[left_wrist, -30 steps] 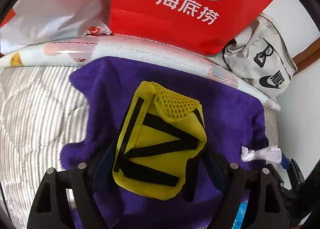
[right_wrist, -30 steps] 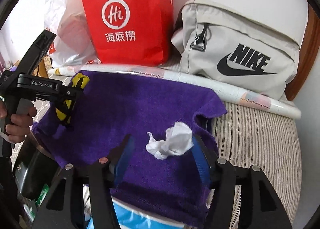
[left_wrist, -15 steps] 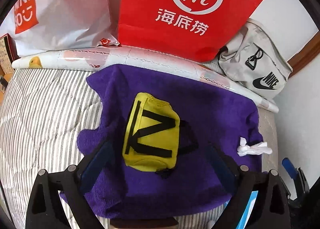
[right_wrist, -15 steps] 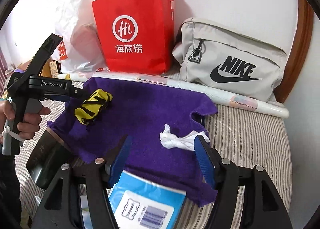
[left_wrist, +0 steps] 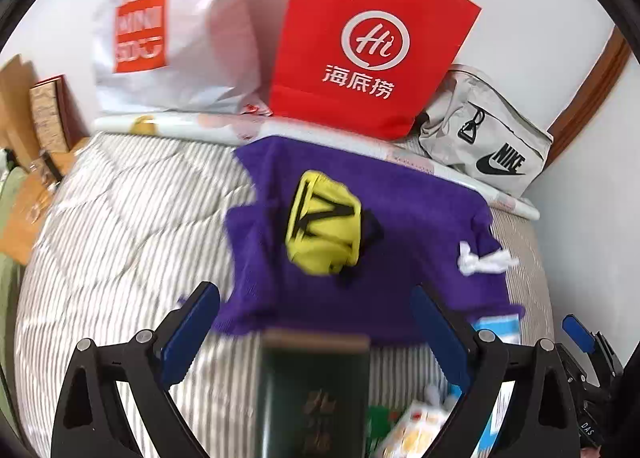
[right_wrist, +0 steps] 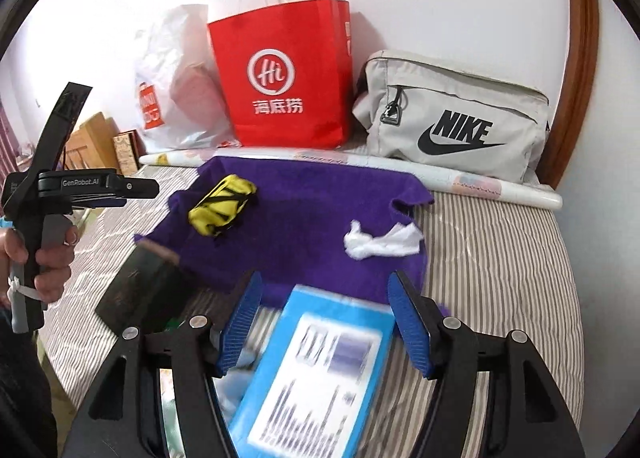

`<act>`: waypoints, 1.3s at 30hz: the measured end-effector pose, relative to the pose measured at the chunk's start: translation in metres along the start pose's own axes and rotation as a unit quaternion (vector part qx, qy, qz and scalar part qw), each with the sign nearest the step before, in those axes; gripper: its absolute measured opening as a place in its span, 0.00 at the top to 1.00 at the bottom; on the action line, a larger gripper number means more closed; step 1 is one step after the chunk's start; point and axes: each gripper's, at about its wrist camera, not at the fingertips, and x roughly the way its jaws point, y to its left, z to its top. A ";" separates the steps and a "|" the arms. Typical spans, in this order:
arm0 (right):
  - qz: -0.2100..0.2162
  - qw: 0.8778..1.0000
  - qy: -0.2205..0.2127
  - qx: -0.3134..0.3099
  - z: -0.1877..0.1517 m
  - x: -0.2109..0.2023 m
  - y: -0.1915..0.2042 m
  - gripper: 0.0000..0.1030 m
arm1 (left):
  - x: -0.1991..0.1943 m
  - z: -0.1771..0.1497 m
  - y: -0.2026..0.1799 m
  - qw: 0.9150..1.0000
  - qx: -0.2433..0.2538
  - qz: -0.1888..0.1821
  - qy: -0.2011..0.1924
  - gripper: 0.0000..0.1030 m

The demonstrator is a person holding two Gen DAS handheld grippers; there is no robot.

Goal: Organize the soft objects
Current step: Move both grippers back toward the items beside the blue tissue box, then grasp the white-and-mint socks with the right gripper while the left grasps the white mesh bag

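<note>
A purple towel point(left_wrist: 400, 226) point(right_wrist: 304, 218) lies spread on the striped bed. A yellow pouch with black straps point(left_wrist: 324, 226) point(right_wrist: 222, 204) lies on its left part. A crumpled white tissue point(left_wrist: 482, 260) point(right_wrist: 380, 240) lies near its right edge. My left gripper point(left_wrist: 316, 330) is open and empty, held back from the towel above a dark green booklet point(left_wrist: 316, 390). My right gripper point(right_wrist: 326, 322) is open and empty, above a blue packet point(right_wrist: 316, 374) at the towel's near edge. The left gripper also shows in the right wrist view point(right_wrist: 140, 188).
A red paper bag point(right_wrist: 280, 78), a white plastic bag point(right_wrist: 176, 86) and a grey Nike bag point(right_wrist: 452, 118) stand along the wall behind a rolled sheet point(right_wrist: 480, 182). A dark booklet point(right_wrist: 140, 290) and small packets point(left_wrist: 416, 430) lie at the near bed edge.
My left gripper let go of the yellow pouch, which now lies on the towel, and both grippers drew back toward the near bed edge. The tissue lies flatter on the towel.
</note>
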 end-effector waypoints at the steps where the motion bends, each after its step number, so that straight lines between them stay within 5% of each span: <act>1: 0.002 1.000 0.001 -0.003 -0.006 -0.006 0.004 0.37 | -0.009 -0.010 0.002 1.000 -0.002 0.003 -0.003 0.07; 5: 0.018 1.000 0.005 0.002 -0.029 -0.023 0.019 0.37 | -0.029 -0.046 0.004 1.000 0.011 -0.011 0.004 0.07; 9: 0.036 0.999 0.013 -0.010 -0.053 -0.035 0.036 0.37 | -0.041 -0.087 0.001 0.999 0.046 0.013 0.012 0.07; 18: 0.052 0.997 0.034 -0.045 -0.094 -0.024 0.075 0.37 | -0.051 -0.149 0.029 0.999 0.013 -0.017 0.026 0.07; 22: 0.024 0.997 0.042 -0.063 -0.104 -0.004 0.086 0.37 | -0.050 -0.168 0.034 0.999 0.008 -0.024 0.040 0.07; 24: 0.000 0.996 0.034 -0.077 -0.107 -0.001 0.089 0.52 | -0.049 -0.174 0.033 0.998 0.016 -0.024 0.047 0.07; 26: -0.012 0.996 0.029 -0.084 -0.107 -0.002 0.089 0.92 | -0.048 -0.178 0.030 0.998 0.023 -0.025 0.047 0.07; 39: 0.020 0.998 -0.038 -0.056 -0.101 -0.067 0.079 0.94 | -0.033 -0.202 -0.010 0.995 0.057 -0.063 0.061 0.05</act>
